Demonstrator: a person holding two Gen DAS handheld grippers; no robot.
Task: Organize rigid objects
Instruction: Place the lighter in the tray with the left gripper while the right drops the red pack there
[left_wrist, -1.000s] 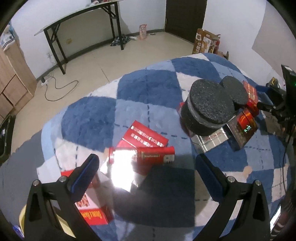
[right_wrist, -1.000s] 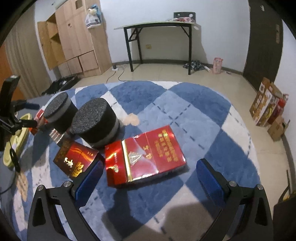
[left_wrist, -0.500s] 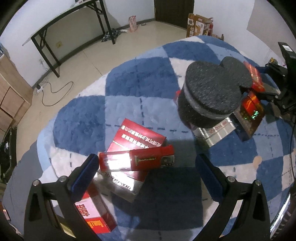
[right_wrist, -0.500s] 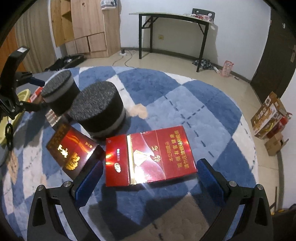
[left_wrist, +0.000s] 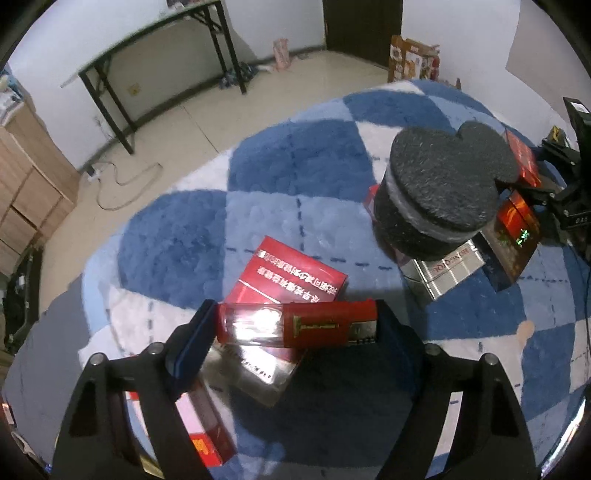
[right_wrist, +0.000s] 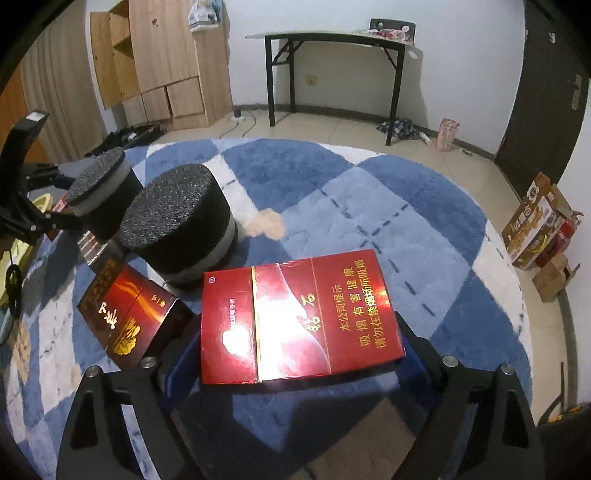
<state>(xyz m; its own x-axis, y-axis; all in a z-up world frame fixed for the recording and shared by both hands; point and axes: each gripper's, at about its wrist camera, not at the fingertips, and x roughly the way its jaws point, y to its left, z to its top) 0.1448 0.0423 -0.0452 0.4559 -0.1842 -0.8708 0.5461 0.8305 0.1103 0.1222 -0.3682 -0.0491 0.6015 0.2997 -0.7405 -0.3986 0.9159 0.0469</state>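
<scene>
In the left wrist view a narrow red box (left_wrist: 314, 325) lies crosswise on a small pile, over a flat red carton (left_wrist: 291, 273) and a silver box (left_wrist: 255, 373). My left gripper (left_wrist: 295, 326) has its jaws closing, and both pads meet the ends of that narrow box. In the right wrist view a wide red carton (right_wrist: 295, 317) with gold lettering rests on the blue checked rug (right_wrist: 406, 229). My right gripper (right_wrist: 301, 343) is closing too, its pads against the carton's two short sides.
Two black foam cylinders (right_wrist: 181, 225) (right_wrist: 99, 188) stand on more boxes left of the carton, beside a dark red box (right_wrist: 125, 314). A silver box (left_wrist: 443, 269) sticks out under the large cylinder (left_wrist: 439, 192). Bare floor, a black-legged table (right_wrist: 332, 55) and cardboard boxes (right_wrist: 539, 229) lie beyond the rug.
Both grippers went from wide open to closed in on their boxes. The right gripper came down and nearer to the wide carton; the left one drew closer to the pile.
</scene>
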